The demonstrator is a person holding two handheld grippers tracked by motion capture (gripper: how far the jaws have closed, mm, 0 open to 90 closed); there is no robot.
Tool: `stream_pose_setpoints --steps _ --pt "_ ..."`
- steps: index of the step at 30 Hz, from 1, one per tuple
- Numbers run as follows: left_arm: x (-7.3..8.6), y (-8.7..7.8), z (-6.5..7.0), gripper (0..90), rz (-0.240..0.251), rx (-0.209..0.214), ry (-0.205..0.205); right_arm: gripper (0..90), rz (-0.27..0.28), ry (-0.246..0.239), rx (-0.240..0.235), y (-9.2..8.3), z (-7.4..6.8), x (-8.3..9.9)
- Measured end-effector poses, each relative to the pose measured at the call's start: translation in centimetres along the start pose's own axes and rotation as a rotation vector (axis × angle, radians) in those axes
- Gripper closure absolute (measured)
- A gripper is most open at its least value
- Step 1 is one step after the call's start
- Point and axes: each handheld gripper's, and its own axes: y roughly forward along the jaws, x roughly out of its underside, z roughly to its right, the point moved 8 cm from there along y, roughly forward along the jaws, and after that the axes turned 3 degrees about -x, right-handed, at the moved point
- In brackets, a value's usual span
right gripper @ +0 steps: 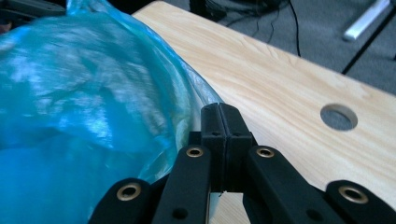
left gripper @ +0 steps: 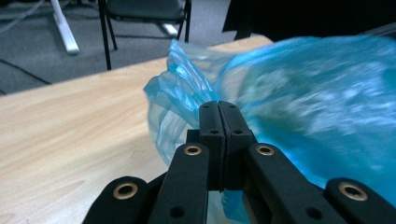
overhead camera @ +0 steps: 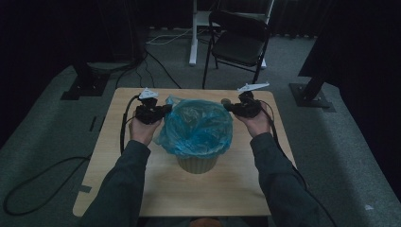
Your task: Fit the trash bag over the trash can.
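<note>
Two hand-held grippers stretch a translucent blue plastic bag liner (overhead camera: 197,125) over the rim of a pale ribbed bin (overhead camera: 197,164) at the middle of the light wooden bench (overhead camera: 118,156).

The left gripper (overhead camera: 161,111) and right gripper (overhead camera: 230,108) hold opposite edges of the liner, apparently to keep its mouth open and taut. The high view shows the bin and both hands; the gripper views show each pair of fingers (left gripper: 219,122) (right gripper: 220,122) pressed together on the film, and a round hole (right gripper: 339,116) in the bench.
</note>
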Motion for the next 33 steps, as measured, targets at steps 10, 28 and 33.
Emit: stream_pose_setpoints --steps 10,28,33 --pt "3.4 0.3 -0.7 88.6 -0.045 0.019 -0.04 90.0 -0.087 0.056 -0.025 1.5 0.7 2.8" --pt "2.9 -6.6 -0.2 70.8 0.08 0.048 -0.043 70.9 0.007 0.055 -0.044 -4.7 -1.2 4.2" --pt "3.7 -7.1 1.8 65.2 0.065 0.097 -0.015 70.6 0.011 0.028 -0.076 -5.3 -2.8 4.6"
